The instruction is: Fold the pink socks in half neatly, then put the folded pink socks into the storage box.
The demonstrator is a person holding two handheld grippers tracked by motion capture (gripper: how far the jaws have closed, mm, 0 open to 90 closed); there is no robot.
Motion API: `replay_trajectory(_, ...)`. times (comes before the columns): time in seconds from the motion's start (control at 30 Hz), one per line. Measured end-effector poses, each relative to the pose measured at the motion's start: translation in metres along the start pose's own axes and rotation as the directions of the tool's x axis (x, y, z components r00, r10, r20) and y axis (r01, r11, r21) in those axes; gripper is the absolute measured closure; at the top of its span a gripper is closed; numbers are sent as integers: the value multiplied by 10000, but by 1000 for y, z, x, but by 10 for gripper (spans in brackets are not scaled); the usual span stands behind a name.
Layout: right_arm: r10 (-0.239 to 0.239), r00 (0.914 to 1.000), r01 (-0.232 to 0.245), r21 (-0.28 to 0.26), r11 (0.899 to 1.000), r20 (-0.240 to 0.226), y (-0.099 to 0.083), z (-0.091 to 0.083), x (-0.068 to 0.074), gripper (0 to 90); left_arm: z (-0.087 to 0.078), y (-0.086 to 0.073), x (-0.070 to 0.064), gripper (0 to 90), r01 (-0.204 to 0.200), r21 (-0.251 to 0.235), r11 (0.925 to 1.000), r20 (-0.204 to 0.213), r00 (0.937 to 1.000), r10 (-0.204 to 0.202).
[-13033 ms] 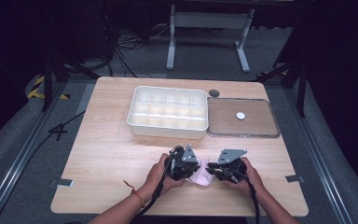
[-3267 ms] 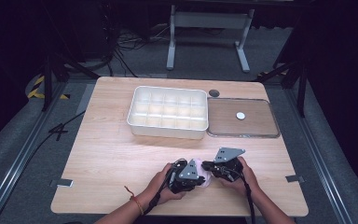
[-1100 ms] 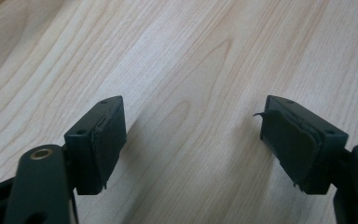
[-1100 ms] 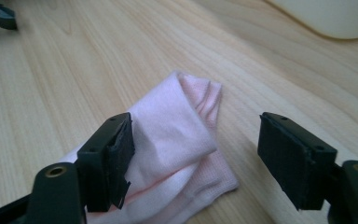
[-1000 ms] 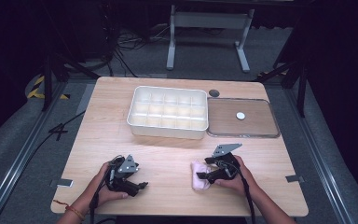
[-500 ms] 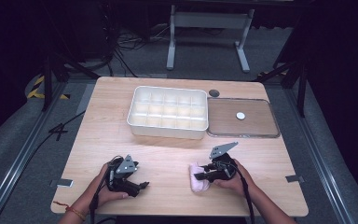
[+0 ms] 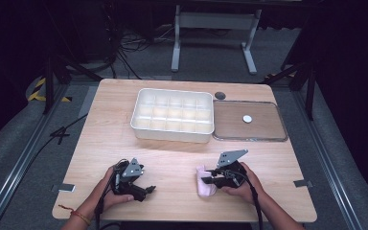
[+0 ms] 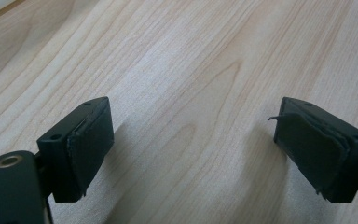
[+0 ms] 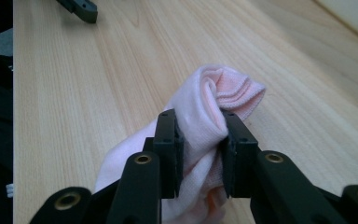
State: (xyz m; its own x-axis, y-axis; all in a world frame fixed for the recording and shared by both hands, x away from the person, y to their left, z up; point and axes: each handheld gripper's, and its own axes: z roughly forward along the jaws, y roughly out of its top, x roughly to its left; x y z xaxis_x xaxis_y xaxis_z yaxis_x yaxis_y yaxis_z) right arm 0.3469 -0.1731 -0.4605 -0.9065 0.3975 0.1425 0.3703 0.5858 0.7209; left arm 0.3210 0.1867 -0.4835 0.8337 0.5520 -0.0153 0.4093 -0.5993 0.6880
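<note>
A light wooden desk point(image 7: 124, 143) stands on grey carpeted floor point(image 7: 24, 158) in a dark room. At twelve o'clock beyond it, a grey metal stand point(image 7: 214, 21) rests its two legs on the floor, with black cables point(image 7: 124, 43) tangled at eleven o'clock. Yellow-and-black hazard tape point(image 7: 40, 91) marks the floor at ten o'clock. Metal rails point(image 7: 19, 172) run along the desk's left side.

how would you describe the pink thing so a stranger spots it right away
Start at the white divided tray on the wooden table, then come toward the near edge on the right. There the right gripper pinches a rolled pink sock, the one soft, pink item.
</note>
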Motion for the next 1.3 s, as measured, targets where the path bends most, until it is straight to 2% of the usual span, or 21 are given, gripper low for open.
replay_trajectory(0.17, -63, 9994, 71, -224, 9997, 342, 0, -8, -1, 713, 0, 0, 1, 112, -28, 49, 10000, -3, 10000, 28)
replay_trajectory(0.43, -27, 9930, 135, -908, 9958, 1179, -2, -31, -6, 713, 0, 1, 1, 104, -32, 96, 9999, 16, 10000, 32)
replay_trajectory(0.83, -182, 9848, 373, -1078, 9935, 1729, 2, -37, -9, 713, 0, 1, 1, 102, 1, 96, 10000, -6, 10000, 0)
replay_trajectory(1.3, -56, 9746, 412, -1544, 9872, 2238, 1, -53, -12, 712, 1, 2, 1, 88, -24, 111, 9999, -5, 10000, 24)
